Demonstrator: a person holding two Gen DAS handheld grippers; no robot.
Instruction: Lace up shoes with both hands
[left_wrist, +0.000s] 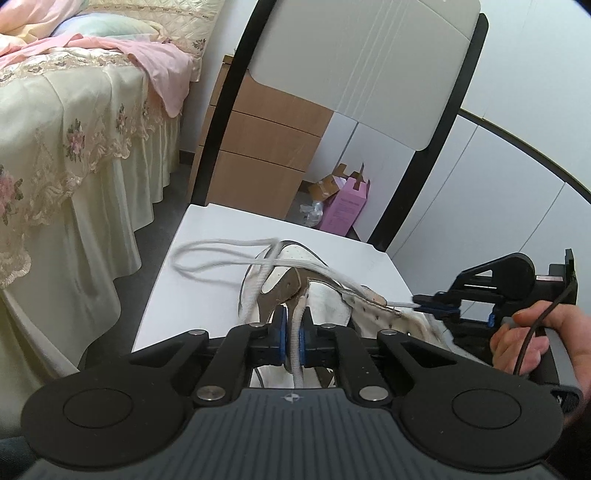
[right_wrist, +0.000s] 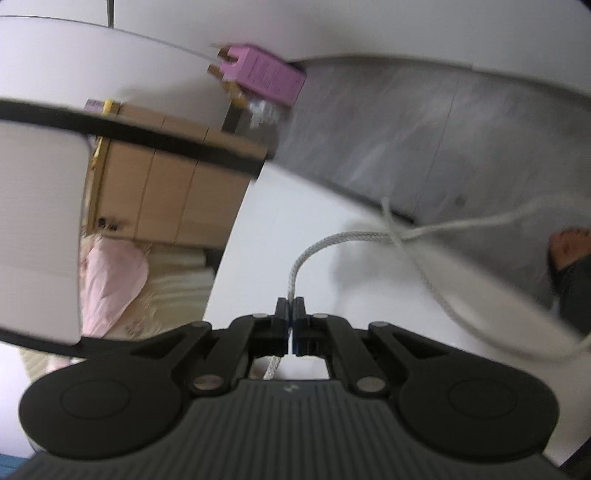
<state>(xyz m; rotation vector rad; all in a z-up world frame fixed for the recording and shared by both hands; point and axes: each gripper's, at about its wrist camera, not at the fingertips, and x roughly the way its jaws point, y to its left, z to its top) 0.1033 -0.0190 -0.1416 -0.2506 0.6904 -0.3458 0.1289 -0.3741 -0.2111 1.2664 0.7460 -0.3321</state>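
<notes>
A white and brown shoe (left_wrist: 306, 291) lies on a white chair seat (left_wrist: 207, 236). Its white lace (left_wrist: 229, 245) loops out to the left over the seat. My left gripper (left_wrist: 294, 325) is shut on one strand of the lace just in front of the shoe's tongue. At the right of the left wrist view, my right gripper (left_wrist: 424, 303), held by a hand (left_wrist: 532, 343), is shut on the lace's tip beside the eyelet flap. In the right wrist view the right gripper (right_wrist: 291, 308) pinches the lace (right_wrist: 332, 240), which curves off to the right. That view is blurred.
The chair's white back with black frame (left_wrist: 373, 74) rises behind the seat. A bed with a floral cover (left_wrist: 74, 147) stands left. Wooden drawers (left_wrist: 258, 155) and a pink box (left_wrist: 347, 206) sit on the floor behind the chair.
</notes>
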